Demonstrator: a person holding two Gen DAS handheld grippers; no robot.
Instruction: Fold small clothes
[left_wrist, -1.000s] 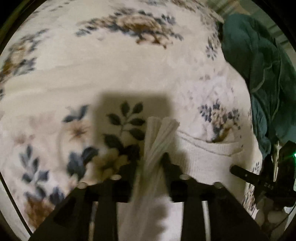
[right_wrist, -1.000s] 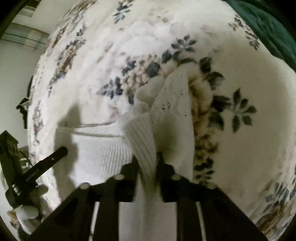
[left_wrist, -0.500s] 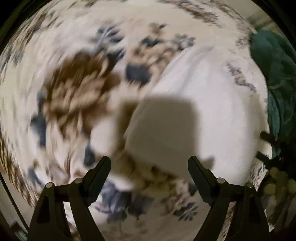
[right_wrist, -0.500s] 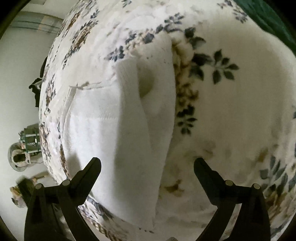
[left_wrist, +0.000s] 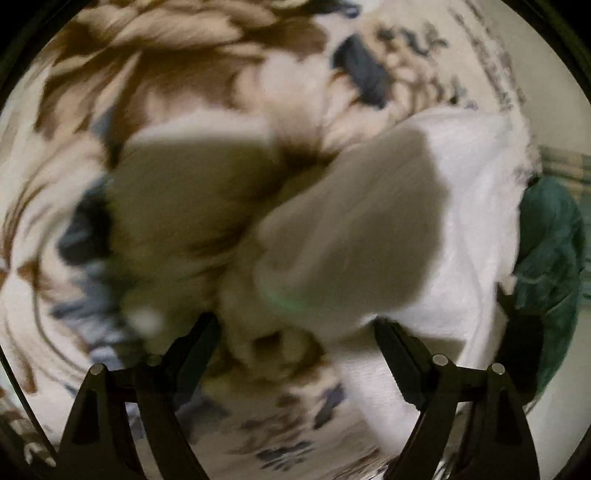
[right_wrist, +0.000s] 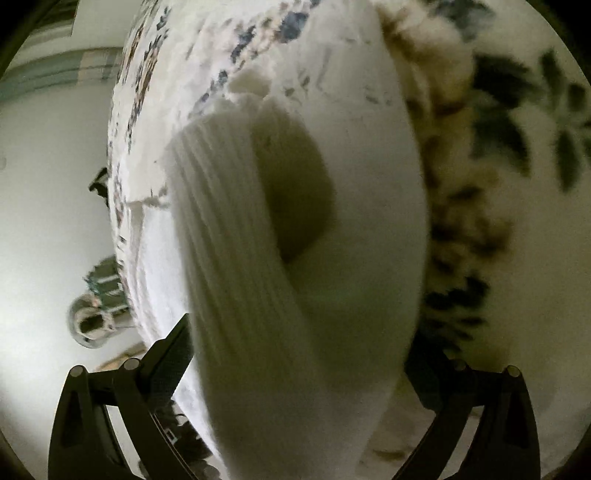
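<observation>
Ribbed white knit garment (right_wrist: 295, 258) on plush floral blanket (right_wrist: 517, 184)

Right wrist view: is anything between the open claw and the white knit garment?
Nothing visible. The right claw is open, and the white knit garment lies on the floral blanket directly between and beyond its fingers, with no other item on top of it.

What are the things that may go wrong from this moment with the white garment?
1. The white knit garment lies near the edge of the floral blanket; it might slide off.
2. The right gripper is open right over the ribbed fold; it may snag or undo it.
3. The left gripper view is blurred; a hasty grab may miss the cloth.
</observation>
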